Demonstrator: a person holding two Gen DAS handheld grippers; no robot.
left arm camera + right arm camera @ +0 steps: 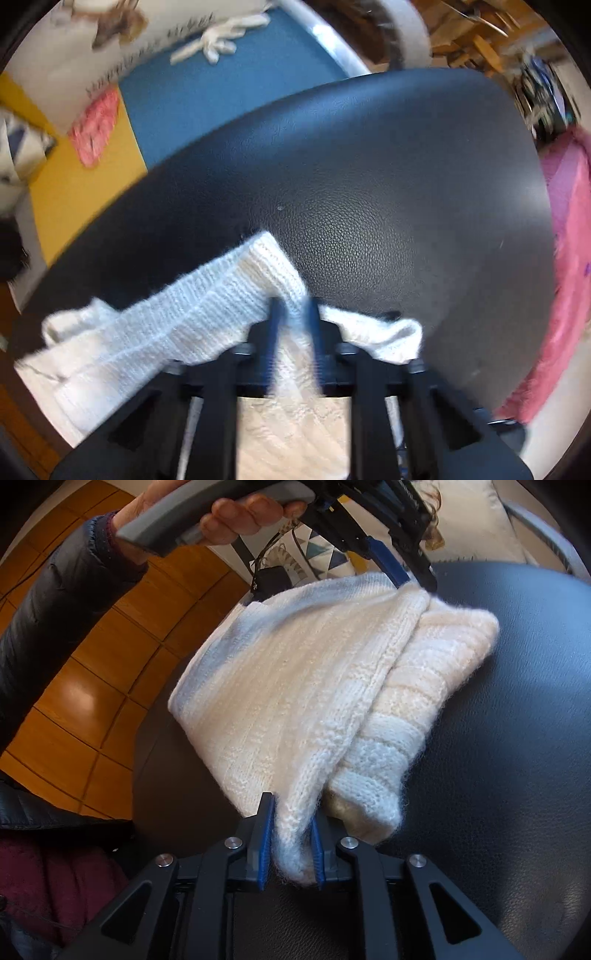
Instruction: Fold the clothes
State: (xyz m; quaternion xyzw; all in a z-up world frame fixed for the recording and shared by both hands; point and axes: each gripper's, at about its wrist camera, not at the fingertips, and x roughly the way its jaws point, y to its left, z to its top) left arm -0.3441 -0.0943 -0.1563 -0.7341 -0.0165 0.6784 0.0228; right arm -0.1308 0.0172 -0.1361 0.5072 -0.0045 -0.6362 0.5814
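While the white knit sweater (pixel 314 686) lies folded on the black leather seat (pixel 498 757), right tool (pixel 291 843) pinches its 6 o'clock edge; left tool (pixel 406 572), pointing down from a hand (pixel 236 517), pinches its 12 o'clock edge.

My left gripper (pixel 293 314) points straight down at the far end, its blue pads (pixel 275 317) pinched nearly together on white knit. My left hand (pixel 236 515) wraps the grey handle from above, fingers curled under it, a dark quilted sleeve (pixel 55 602) running back to the near left. My right gripper (pixel 291 834) tilts downward at the near end, its jaws clamped narrowly on a fold of the same knit.
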